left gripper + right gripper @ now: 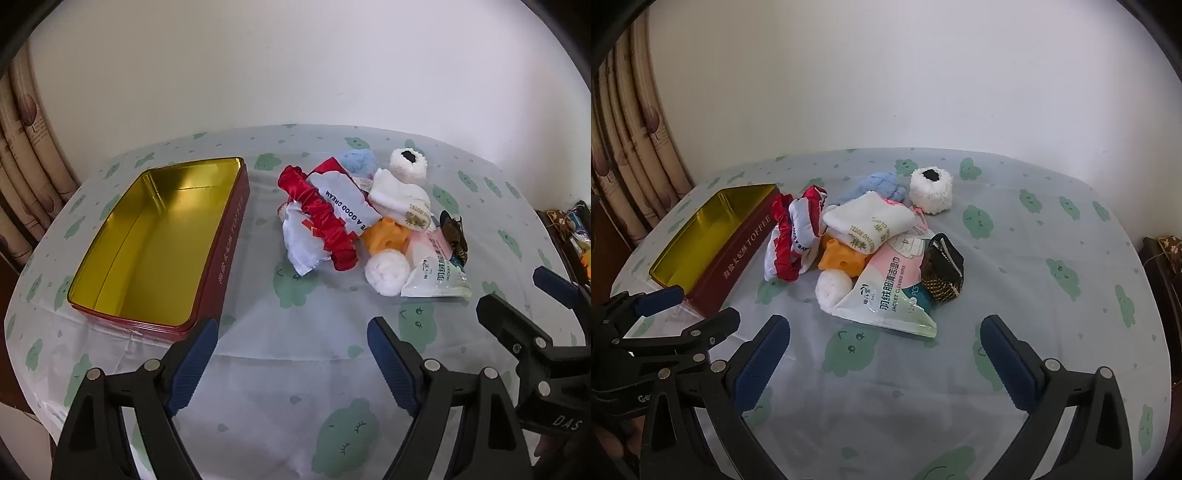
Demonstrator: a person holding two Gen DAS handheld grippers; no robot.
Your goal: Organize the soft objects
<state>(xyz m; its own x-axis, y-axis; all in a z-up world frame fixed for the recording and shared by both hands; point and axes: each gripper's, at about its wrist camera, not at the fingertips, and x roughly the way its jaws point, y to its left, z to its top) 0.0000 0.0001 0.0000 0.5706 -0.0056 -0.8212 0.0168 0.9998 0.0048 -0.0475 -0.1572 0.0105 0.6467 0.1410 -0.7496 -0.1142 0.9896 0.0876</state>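
A pile of soft things lies mid-table: a red-and-white eye mask (325,218) (792,236), a folded white towel (400,199) (868,221), an orange sponge (386,234) (842,260), a white ball (387,271) (833,288), a wipes pack (436,273) (890,291), a dark pouch (454,234) (942,269), a blue cloth (358,160) (877,184) and a fluffy white roll (408,164) (931,190). An open red tin (225,251) (738,251) with gold inside stands left, empty. My left gripper (291,328) and right gripper (884,326) are open and empty, in front of the pile.
The table wears a pale cloth with green cloud prints (295,369). A white wall is behind. Curtains (26,166) hang at the left. Dark furniture (1163,258) stands at the right edge. Each gripper shows in the other's view (517,306) (683,314).
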